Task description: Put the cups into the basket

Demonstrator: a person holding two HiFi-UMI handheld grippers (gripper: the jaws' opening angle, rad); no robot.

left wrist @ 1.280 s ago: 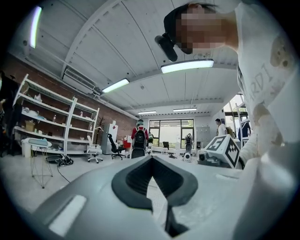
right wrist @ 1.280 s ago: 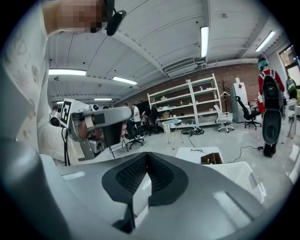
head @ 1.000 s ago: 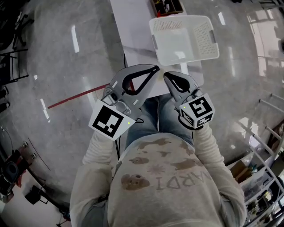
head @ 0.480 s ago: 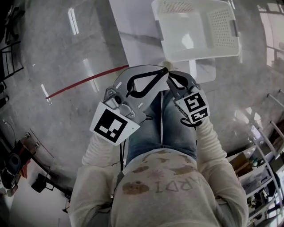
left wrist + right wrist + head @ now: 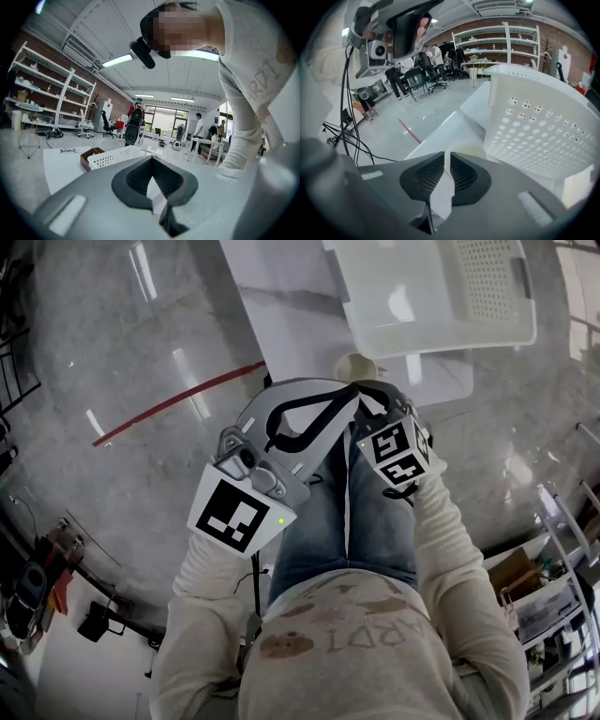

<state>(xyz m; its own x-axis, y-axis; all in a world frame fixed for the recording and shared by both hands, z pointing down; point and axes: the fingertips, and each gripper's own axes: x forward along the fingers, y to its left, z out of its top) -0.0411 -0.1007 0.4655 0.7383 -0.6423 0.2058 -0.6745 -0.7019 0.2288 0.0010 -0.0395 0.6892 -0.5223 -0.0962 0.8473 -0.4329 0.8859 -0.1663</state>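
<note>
The basket [image 5: 487, 277] is white plastic with a slight sheen, its walls pierced with small round holes. The cup [image 5: 465, 149] is cream, thin-walled and matt; whether it is paper or plastic cannot be told. The table [image 5: 291, 306] is smooth, matt white. The floor [image 5: 141, 352] is grey, polished and glossy, mirroring the lights. The left gripper [image 5: 151, 159] and right gripper [image 5: 446, 157] have smooth matt grey plastic shells and black ribbed pads [image 5: 429, 176] that look rubbery. The sweater [image 5: 337, 652] is soft pale cloth; the jeans [image 5: 356, 521] are blue denim.

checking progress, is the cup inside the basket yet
No, in the head view the cup is outside the basket, just beside its near wall.
</note>
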